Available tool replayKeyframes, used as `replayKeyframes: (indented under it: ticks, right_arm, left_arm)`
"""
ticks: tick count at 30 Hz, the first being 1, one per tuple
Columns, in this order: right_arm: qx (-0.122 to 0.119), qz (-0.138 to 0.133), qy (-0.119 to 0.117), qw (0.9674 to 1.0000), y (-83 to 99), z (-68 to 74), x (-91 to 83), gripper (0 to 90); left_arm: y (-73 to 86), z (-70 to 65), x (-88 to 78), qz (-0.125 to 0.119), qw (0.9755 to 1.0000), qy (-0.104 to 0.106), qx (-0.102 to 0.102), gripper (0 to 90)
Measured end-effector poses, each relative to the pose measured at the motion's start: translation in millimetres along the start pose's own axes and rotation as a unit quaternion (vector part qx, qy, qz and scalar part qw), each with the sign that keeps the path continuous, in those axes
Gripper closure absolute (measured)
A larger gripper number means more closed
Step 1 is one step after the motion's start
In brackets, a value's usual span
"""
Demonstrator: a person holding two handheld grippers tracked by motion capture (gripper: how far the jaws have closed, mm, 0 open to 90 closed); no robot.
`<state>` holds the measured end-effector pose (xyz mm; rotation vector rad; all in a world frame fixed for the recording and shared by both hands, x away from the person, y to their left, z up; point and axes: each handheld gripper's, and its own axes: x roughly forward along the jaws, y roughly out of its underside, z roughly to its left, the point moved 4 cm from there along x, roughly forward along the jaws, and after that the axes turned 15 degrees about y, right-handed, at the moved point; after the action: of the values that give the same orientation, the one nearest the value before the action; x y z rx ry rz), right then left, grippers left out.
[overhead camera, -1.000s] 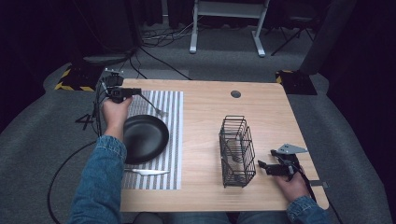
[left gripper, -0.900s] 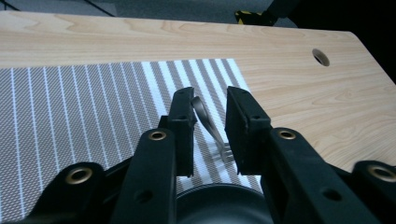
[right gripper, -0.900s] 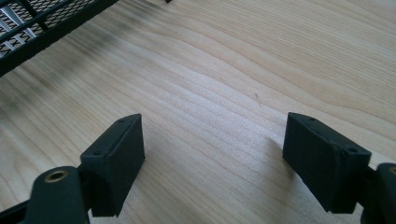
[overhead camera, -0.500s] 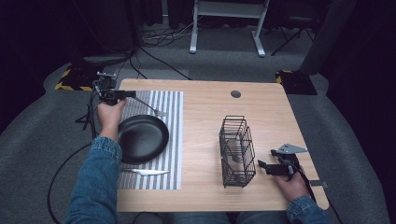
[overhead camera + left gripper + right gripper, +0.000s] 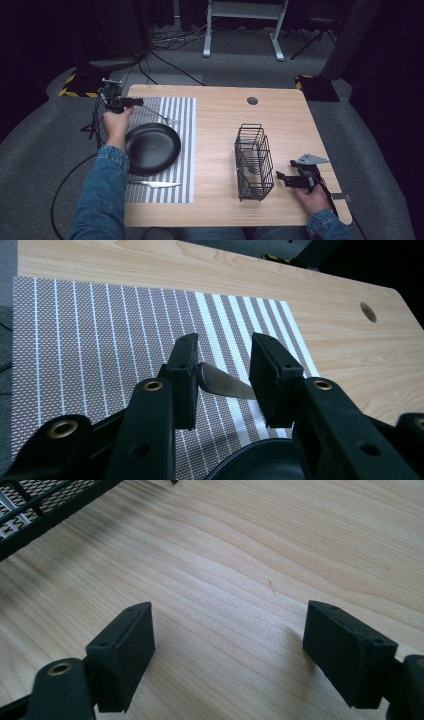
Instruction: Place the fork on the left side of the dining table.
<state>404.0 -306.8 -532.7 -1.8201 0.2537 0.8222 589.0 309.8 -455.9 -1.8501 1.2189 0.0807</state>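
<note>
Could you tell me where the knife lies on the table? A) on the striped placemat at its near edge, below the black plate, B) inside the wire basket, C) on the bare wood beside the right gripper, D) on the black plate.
A: in the high view the knife lies flat on the striped placemat, just nearer the person than the black plate.

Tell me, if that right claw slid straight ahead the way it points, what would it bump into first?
Most likely the black wire basket: the right claw points at it across bare table, jaws open.

L gripper jaws just been opening; R gripper agape.
</note>
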Motion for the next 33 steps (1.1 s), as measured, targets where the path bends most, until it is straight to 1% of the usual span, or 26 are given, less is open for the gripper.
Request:
replayKeyframes:
  ticks: [5, 6, 9, 18, 19, 22, 23, 26, 29, 33]
  right_arm:
    - [0.0, 0.0, 0.0, 1.0, 0.0, -0.1, 0.0, 20.9]
    - [0.0, 0.0, 0.0, 1.0, 0.0, -0.1, 0.0, 20.9]
    - [0.0, 0.0, 0.0, 1.0, 0.0, -0.1, 0.0, 20.9]
    - [0.0, 0.0, 0.0, 1.0, 0.1, -0.1, 0.0, 20.9]
    - [0.0, 0.0, 0.0, 1.0, 0.1, 0.0, 0.0, 20.9]
    - [0.0, 0.0, 0.0, 1.0, 0.1, 0.0, 0.0, 20.9]
    - [0.0, 0.0, 0.0, 1.0, 0.1, 0.0, 0.0, 20.9]
    - [0.0, 0.0, 0.0, 1.0, 0.1, 0.0, 0.0, 20.9]
    - [0.0, 0.0, 0.0, 1.0, 0.1, 0.0, 0.0, 20.9]
    - [0.0, 0.0, 0.0, 1.0, 0.1, 0.0, 0.0, 20.9]
  left_arm:
    - [4.3, 7.2, -0.7, 0.001, 0.9998, -0.009, -0.016, 64.4]
    - [4.3, 7.2, -0.7, 0.001, 0.9998, -0.009, -0.016, 64.7]
    - [8.2, 12.1, -0.3, 0.003, 0.9996, -0.017, -0.024, 65.0]
    - [15.2, 18.5, -0.4, 0.008, 0.9992, -0.019, -0.036, 64.5]
    - [16.5, 20.1, -0.1, 0.009, 0.999, -0.02, -0.04, 64.3]
    - [17.9, 21.6, 0.7, 0.009, 0.9988, -0.02, -0.043, 64.0]
    - [19.4, 23.1, 1.0, 0.012, 0.9985, -0.022, -0.048, 64.0]
    - [21.0, 25.3, 0.8, 0.014, 0.9984, -0.022, -0.05, 63.9]
    - [23.1, 28.2, -0.2, 0.022, 0.9979, -0.036, -0.05, 63.5]
    - [23.6, 29.5, -1.0, 0.024, 0.9977, -0.037, -0.052, 62.9]
